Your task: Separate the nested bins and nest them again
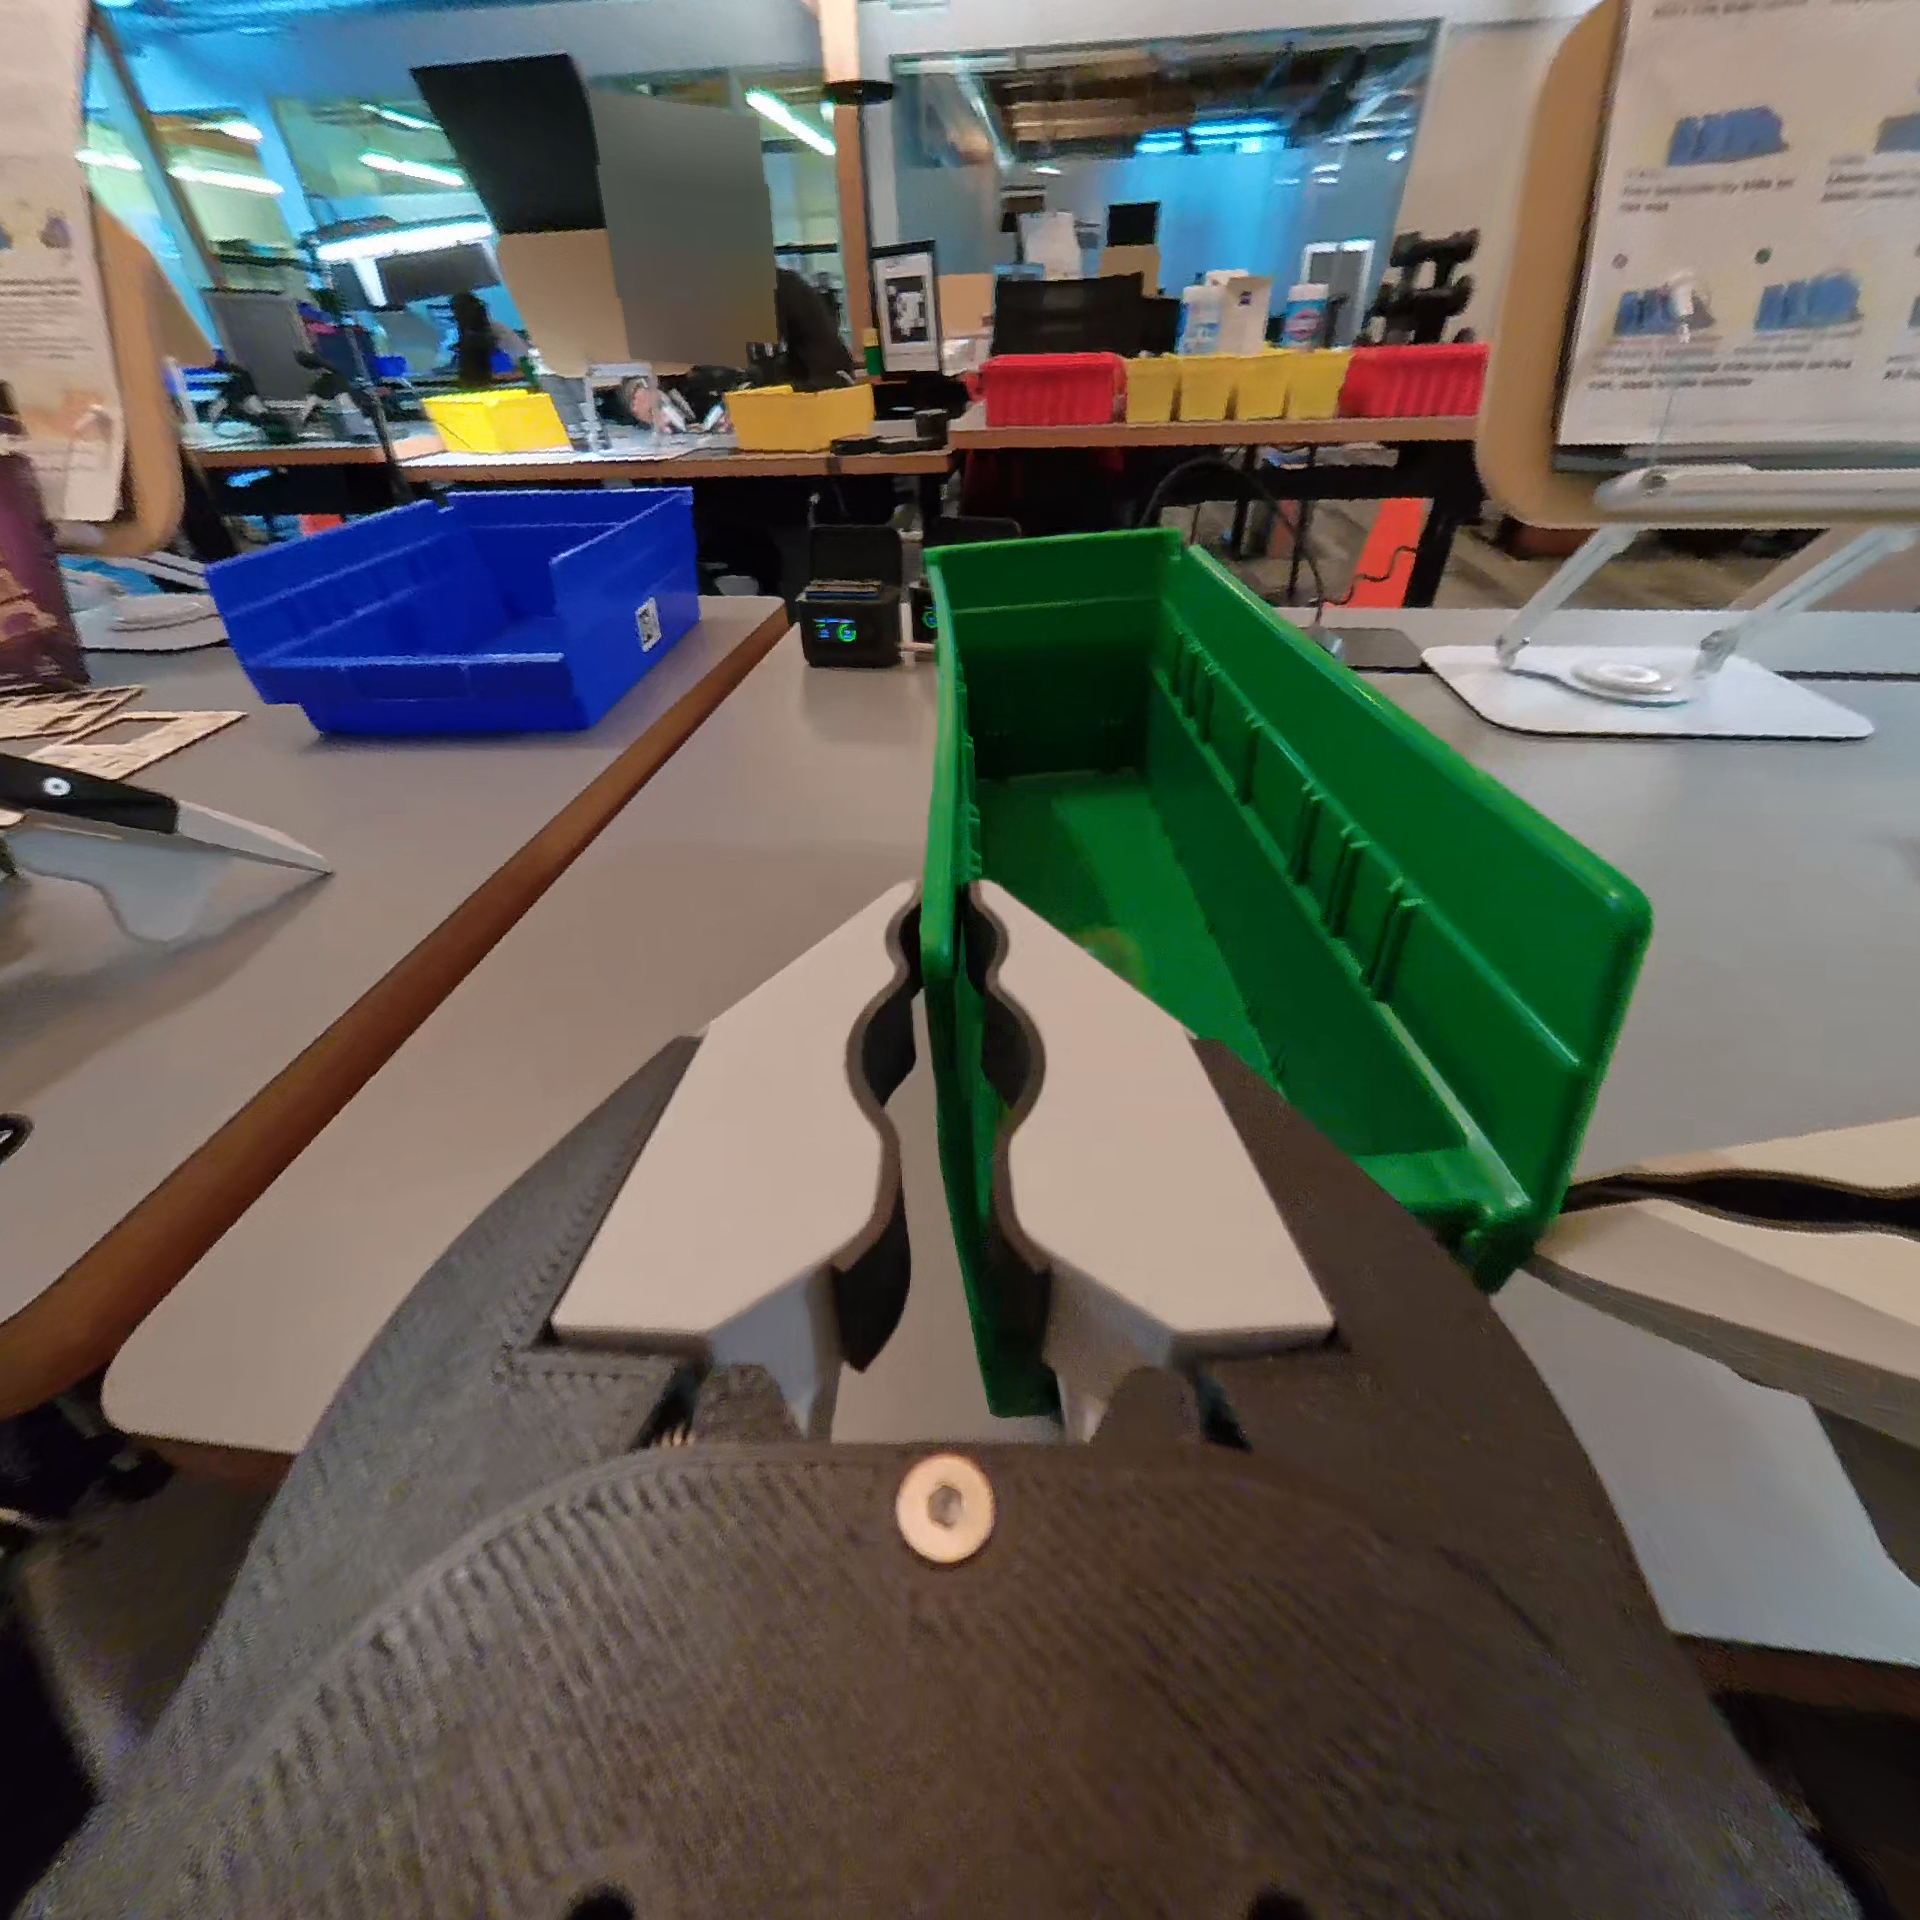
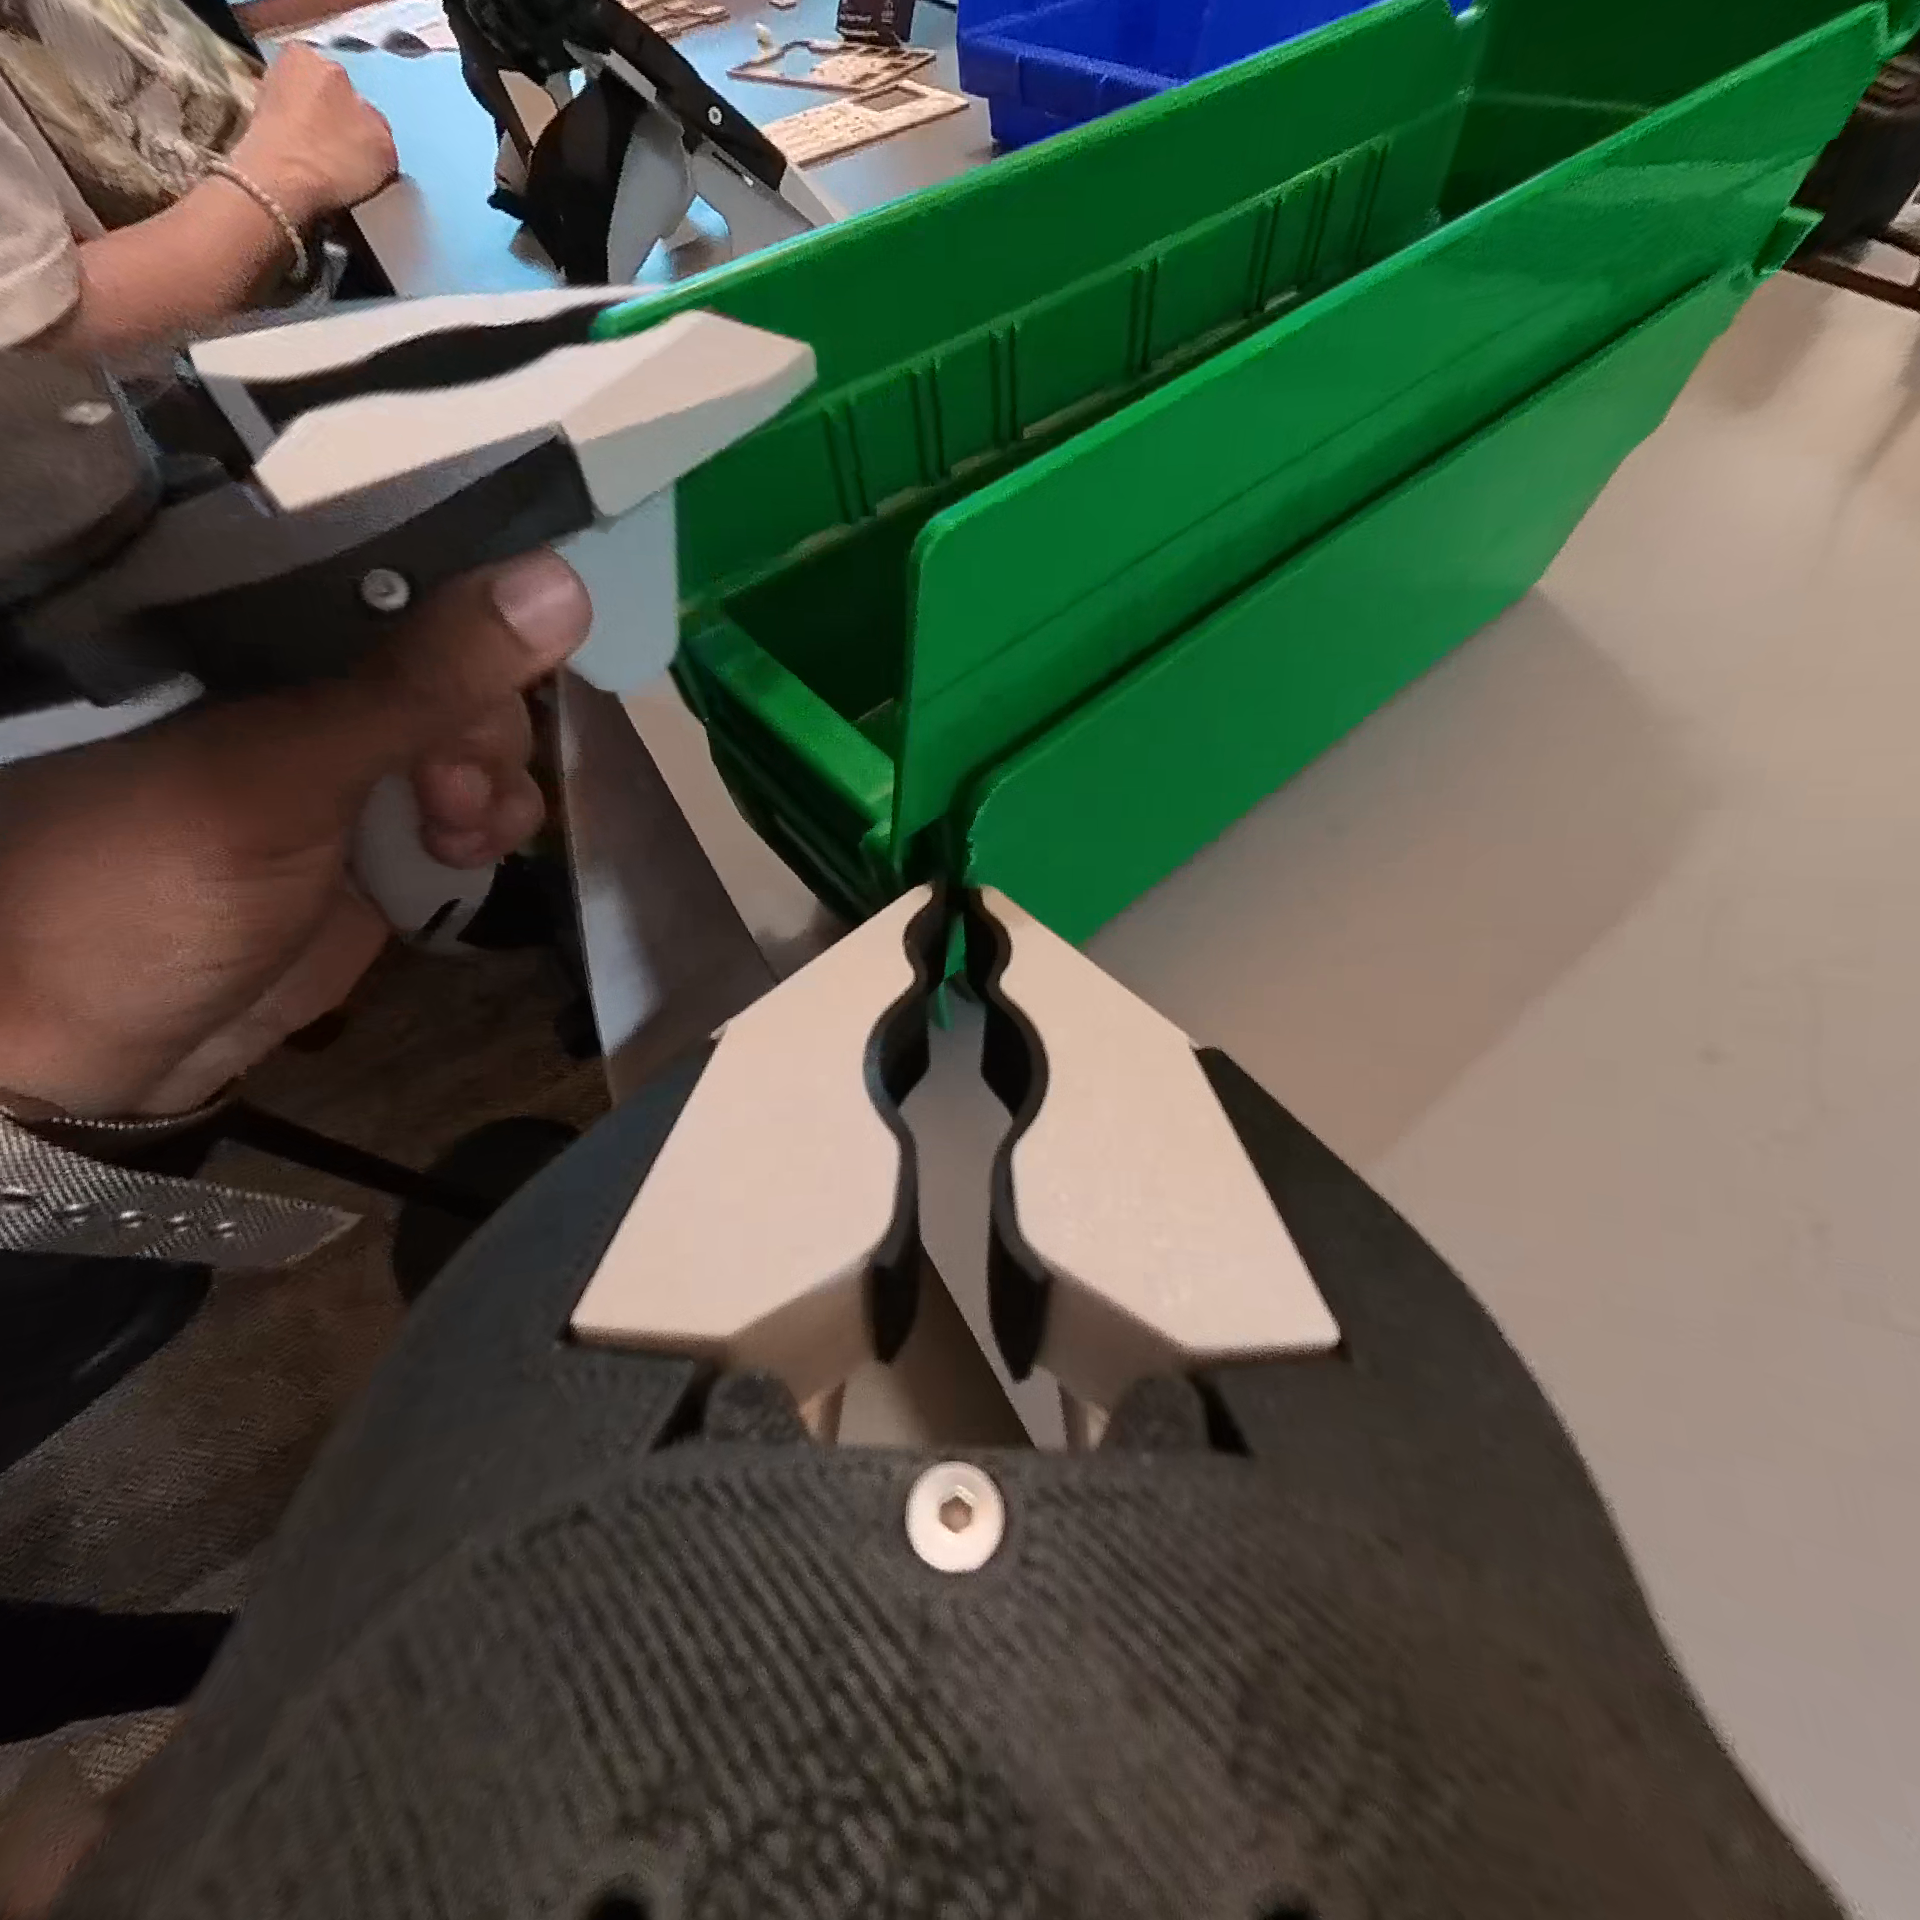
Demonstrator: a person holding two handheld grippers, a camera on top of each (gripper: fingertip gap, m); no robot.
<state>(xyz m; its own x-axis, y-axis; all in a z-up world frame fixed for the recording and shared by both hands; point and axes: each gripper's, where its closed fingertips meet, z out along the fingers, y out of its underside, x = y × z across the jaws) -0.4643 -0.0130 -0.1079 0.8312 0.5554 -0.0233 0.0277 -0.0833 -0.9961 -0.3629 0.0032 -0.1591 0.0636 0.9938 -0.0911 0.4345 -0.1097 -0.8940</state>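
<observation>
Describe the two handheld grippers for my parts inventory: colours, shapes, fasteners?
Both match. The left gripper and right gripper each have a black ribbed 3D-printed body, one silver hex-socket screw at centre, and two light grey wedge-shaped fingers lined with wavy black pads. In the right wrist view, the left one shows a white handle; no cables visible.

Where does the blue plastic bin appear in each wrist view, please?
Left wrist view: the blue plastic bin sits upper left, on the far grey table.
Right wrist view: only its corner shows at the top edge, behind the green bins.
Shared landmark: the nested green plastic bins, held by both grippers.
</observation>
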